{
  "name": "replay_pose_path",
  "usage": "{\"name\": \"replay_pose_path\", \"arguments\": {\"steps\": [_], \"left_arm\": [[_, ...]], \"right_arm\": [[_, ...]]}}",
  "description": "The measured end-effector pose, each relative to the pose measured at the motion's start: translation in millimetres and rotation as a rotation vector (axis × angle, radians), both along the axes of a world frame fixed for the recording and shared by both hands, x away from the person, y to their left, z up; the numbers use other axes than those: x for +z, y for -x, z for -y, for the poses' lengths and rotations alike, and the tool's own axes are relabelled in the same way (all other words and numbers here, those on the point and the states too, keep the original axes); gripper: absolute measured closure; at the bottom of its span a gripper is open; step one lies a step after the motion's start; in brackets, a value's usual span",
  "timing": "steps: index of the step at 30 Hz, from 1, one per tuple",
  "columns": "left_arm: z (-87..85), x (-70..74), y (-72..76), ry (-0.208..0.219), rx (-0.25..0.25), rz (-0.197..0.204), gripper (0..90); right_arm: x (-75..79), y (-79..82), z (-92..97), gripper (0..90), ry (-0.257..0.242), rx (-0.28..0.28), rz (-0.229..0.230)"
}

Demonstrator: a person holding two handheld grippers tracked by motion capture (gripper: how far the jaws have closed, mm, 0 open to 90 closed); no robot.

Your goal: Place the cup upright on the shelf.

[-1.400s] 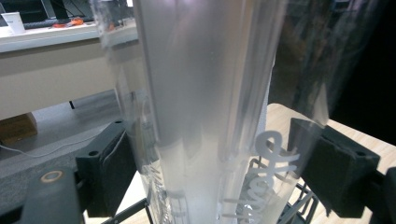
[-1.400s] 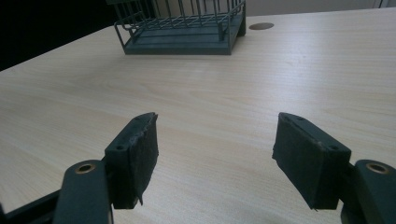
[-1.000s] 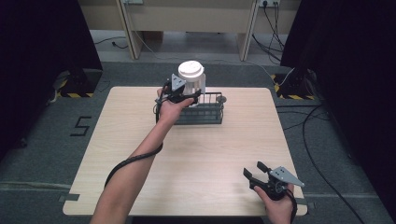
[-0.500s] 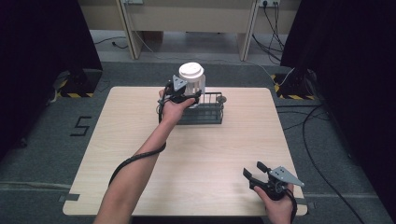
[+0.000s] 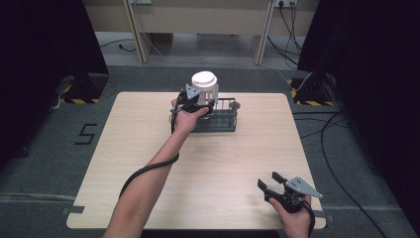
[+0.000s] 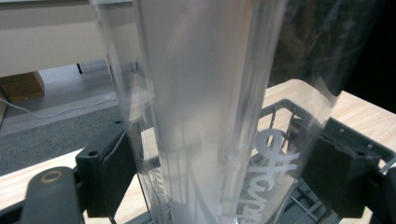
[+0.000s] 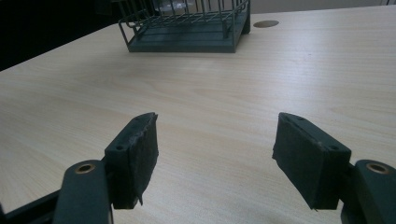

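In the high view, a light wooden tabletop [image 5: 148, 163] stands on a grey floor. Near its far edge, about in the middle, sits a dark wire basket [image 5: 218, 116]. The left gripper [image 5: 197, 101] is at the left end of this basket and holds a clear plastic cup [image 5: 204, 89] with a white lid, upright, above the basket's left part. Whether the cup's bottom touches the basket I cannot tell from here. The left forearm reaches across the tabletop, and a black cable hangs from it. The right gripper [image 5: 270, 182] is near the front right corner of the tabletop, well apart from the basket, with its fingers spread and nothing between them.

In the left gripper view, the cup [image 6: 210, 107] is very close and stands between the two black fingers [image 6: 109, 175], which press on its sides, so the fingers are closed on the cup. White lettering is printed on the cup's wall at the lower right. Behind and below it, the wires of the basket [image 6: 285, 105] are visible.

In the right gripper view, the two black fingers [image 7: 133, 158] stand wide apart over the bare tabletop [image 7: 210, 107] and hold nothing. Farther off, the basket [image 7: 187, 25] rests on the tabletop, and just beside it on the right there is a small round dark disc [image 7: 266, 23] in the surface.
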State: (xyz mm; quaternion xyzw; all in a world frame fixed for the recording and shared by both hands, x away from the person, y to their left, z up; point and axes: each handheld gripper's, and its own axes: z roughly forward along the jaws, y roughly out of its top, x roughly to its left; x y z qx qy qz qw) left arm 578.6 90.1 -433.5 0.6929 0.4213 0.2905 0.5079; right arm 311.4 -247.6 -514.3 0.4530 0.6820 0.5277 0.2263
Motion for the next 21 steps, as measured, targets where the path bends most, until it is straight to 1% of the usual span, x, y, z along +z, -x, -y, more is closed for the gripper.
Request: {"name": "replay_pose_path", "arguments": {"steps": [15, 21], "left_arm": [[6.4, -10.7, -0.2, -0.011, -0.002, -0.031, 17.1], [5.4, -10.6, 0.5, -0.006, -0.005, -0.04, 17.0]], "right_arm": [[0.1, 0.2, 0.0, 31.0, -0.002, 0.003, -0.004], [0.0, -0.1, 0.1, 31.0, -0.001, 0.003, -0.007]]}}
